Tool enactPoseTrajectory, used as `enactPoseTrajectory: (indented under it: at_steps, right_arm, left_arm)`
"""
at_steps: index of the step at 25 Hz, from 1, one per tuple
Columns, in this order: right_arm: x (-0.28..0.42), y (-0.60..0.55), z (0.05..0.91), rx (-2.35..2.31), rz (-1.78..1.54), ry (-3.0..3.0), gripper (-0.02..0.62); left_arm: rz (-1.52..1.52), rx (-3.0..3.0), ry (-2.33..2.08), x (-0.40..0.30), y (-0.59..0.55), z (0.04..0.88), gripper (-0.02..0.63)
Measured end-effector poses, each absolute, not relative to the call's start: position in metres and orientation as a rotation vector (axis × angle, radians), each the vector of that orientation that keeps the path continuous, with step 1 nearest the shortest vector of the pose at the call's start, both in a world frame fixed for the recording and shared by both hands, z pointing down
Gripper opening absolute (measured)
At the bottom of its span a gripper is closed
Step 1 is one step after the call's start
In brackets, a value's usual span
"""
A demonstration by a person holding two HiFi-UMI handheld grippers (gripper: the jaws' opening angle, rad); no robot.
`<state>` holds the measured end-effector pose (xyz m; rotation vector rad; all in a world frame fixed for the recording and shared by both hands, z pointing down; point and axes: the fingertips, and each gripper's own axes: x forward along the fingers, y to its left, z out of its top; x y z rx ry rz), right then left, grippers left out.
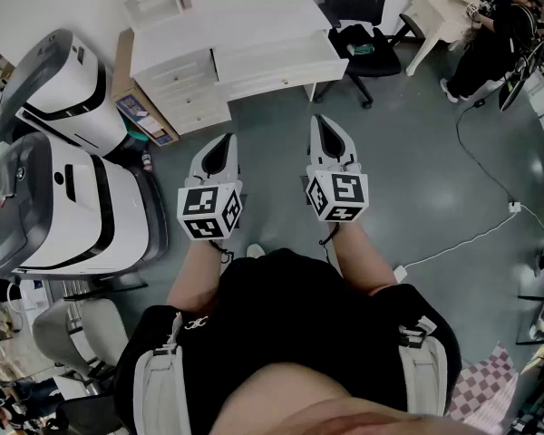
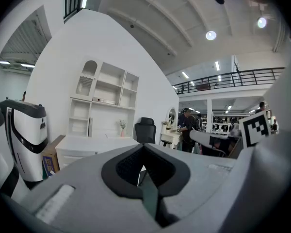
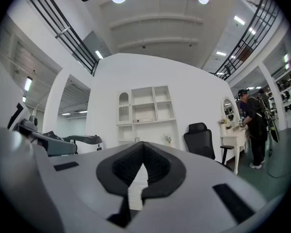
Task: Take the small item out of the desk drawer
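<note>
The white desk (image 1: 254, 25) has plain drawers (image 1: 186, 93), seemingly all closed.

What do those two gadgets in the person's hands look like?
Both are pale grey plastic tools. The left tongs and right tongs taper to a point and are lined with black ribbed pads that leave a teardrop-shaped hollow. Behind each sits a white cube printed with black square markers. The person wears a black top with grey shoulder straps.
</note>
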<state>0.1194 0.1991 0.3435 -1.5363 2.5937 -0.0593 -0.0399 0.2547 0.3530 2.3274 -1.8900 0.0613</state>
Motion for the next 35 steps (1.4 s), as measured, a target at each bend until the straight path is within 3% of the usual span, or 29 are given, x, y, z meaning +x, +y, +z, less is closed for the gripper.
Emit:
enactPoseTrajectory:
  at_steps: [25,35]
  right_arm:
    - [0.073,0.217,0.351,-1.683,-0.026,2.513,-0.005]
    - [0.066,0.171,0.356,-1.698,-0.027,2.469,-0.005]
  left_arm:
    - [0.013,2.433,-1.752,-0.084,0.251,0.358,0.015]
    - [0.022,2.436,-1.771,-0.104,0.213,0.364,0.015]
